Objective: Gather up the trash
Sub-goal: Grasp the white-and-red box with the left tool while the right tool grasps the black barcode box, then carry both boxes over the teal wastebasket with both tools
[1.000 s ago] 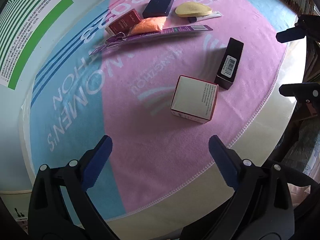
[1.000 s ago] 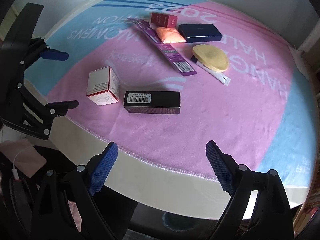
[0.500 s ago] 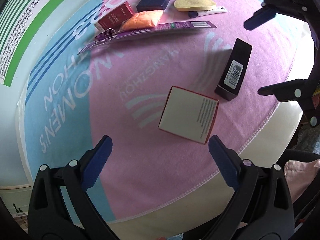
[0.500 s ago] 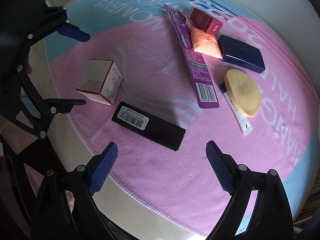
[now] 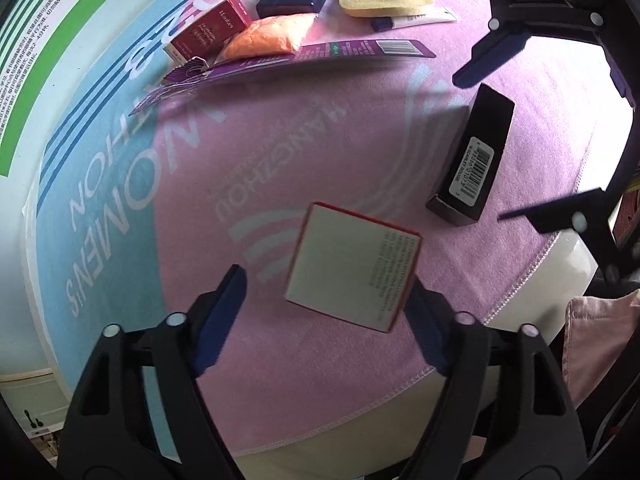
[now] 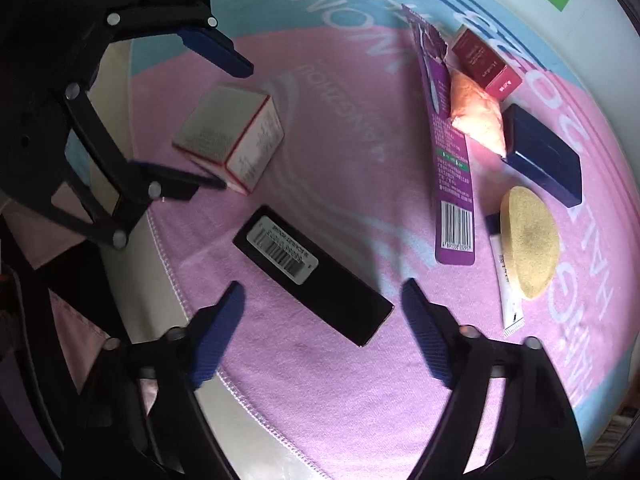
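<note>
The white box [image 5: 354, 270] lies near the towel's [image 5: 280, 128] front edge, the black box [image 5: 472, 160] just to its right. The left tongs [image 5: 324, 304] are closing around the white box, still apart; the right-hand pad looks close to its edge, though contact is hard to tell. The box sits skewed between the pads and could twist out. The right tongs [image 6: 322, 316] are closing over the black box's [image 6: 312, 276] end, not yet touching; a grip so near the end may let it pivot.

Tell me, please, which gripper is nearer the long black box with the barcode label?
Right. The right gripper, closing, straddles the long black box; the left gripper straddles the white cube box beside it.
</note>
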